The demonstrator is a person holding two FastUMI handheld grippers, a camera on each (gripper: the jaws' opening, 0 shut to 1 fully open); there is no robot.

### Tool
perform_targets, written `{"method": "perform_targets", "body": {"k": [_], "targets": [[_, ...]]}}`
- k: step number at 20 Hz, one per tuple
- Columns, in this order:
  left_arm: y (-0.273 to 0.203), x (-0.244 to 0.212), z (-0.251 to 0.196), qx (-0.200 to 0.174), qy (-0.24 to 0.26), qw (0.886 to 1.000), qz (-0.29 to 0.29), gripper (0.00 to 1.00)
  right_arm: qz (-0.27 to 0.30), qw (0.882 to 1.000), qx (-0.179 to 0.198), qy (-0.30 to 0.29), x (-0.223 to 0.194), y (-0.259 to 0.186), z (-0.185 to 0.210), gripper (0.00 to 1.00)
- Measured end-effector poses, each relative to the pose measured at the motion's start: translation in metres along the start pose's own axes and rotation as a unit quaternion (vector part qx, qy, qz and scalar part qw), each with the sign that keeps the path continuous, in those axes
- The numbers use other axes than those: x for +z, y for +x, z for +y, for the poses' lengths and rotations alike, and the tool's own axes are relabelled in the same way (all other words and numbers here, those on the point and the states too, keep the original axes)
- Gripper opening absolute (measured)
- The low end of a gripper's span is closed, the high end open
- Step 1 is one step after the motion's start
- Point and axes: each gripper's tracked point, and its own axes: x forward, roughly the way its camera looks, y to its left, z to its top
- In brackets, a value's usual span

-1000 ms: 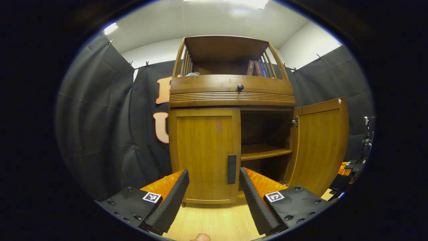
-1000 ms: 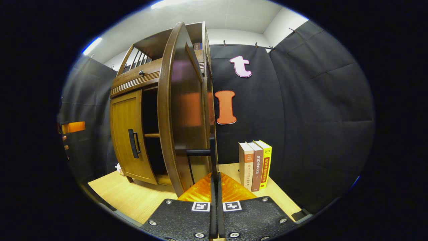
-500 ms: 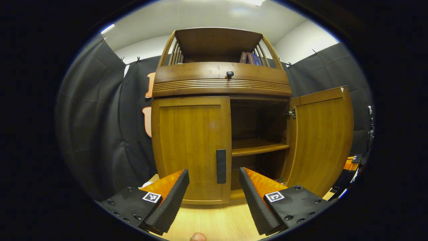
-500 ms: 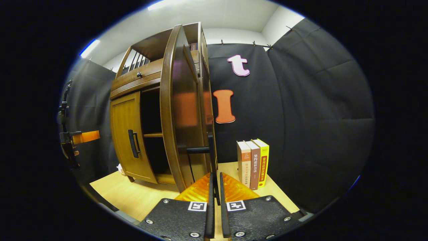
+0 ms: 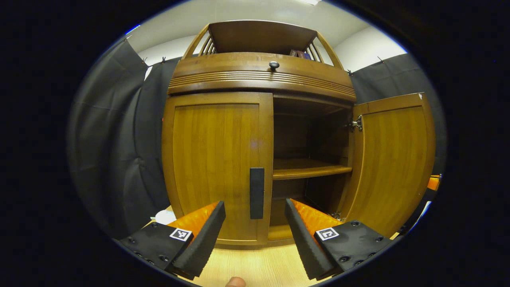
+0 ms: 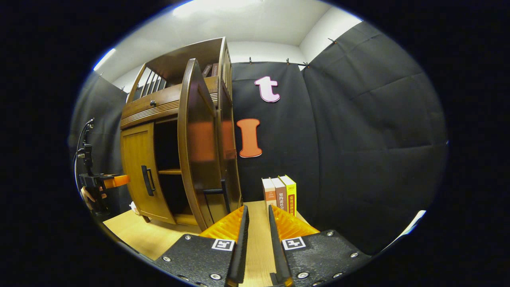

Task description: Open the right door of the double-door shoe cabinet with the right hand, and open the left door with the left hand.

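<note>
The wooden shoe cabinet (image 5: 261, 73) fills the left gripper view. Its left door (image 5: 215, 159) is closed, with a black vertical handle (image 5: 257, 193) at its inner edge. My left gripper (image 5: 255, 239) is open just in front of that handle, one finger on each side, not touching it. The right door (image 5: 392, 159) stands swung wide open. In the right gripper view that door (image 6: 195, 143) is seen edge-on, its handle (image 6: 215, 191) free. My right gripper (image 6: 258, 243) is open by a narrow gap, a little back from the door, holding nothing.
Inside the cabinet a shelf (image 5: 306, 169) shows, bare. Three books (image 6: 281, 195) stand on the wooden tabletop (image 6: 151, 235) right of the cabinet. A white crumpled item (image 5: 164, 217) lies by the cabinet's left foot. The other gripper (image 6: 104, 182) and a hand show far left.
My right gripper let go of the right door's handle, opened slightly and backed away. My left gripper moved closer to the left door's handle, staying open.
</note>
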Motion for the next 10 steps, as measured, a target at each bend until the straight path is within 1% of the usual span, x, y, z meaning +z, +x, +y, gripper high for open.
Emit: {"method": "perform_targets", "body": {"k": [1,2,3,4,5,7,9,10], "targets": [[0.007,-0.002,0.000,-0.001,0.001,1.000,0.002,0.95,0.001,1.000,-0.007,0.000,0.001,0.000,-0.005,0.32],[0.013,-0.004,0.000,0.000,0.001,1.000,0.002,0.97,0.004,1.000,-0.013,0.000,-0.001,0.002,-0.008,0.38],[0.019,-0.006,0.000,-0.001,0.000,1.000,0.002,0.95,0.006,1.000,-0.017,-0.001,-0.003,0.003,-0.011,0.36],[0.025,-0.008,0.001,0.000,-0.001,1.000,0.001,0.97,0.007,1.000,-0.022,-0.002,-0.004,0.006,-0.014,0.42],[0.031,-0.009,0.002,0.001,-0.002,1.000,0.000,0.99,0.008,1.000,-0.027,-0.003,-0.007,0.009,-0.016,0.58],[0.044,-0.014,0.003,-0.001,-0.003,1.000,0.002,0.95,0.008,0.999,-0.037,-0.001,-0.008,0.013,-0.019,0.65],[0.058,-0.021,0.005,0.000,-0.002,1.000,0.009,0.95,0.005,0.999,-0.046,0.006,-0.008,0.017,-0.022,0.87],[0.064,-0.023,0.006,0.002,-0.002,1.000,0.010,0.95,0.003,0.999,-0.051,0.010,-0.007,0.019,-0.023,0.95]]}}
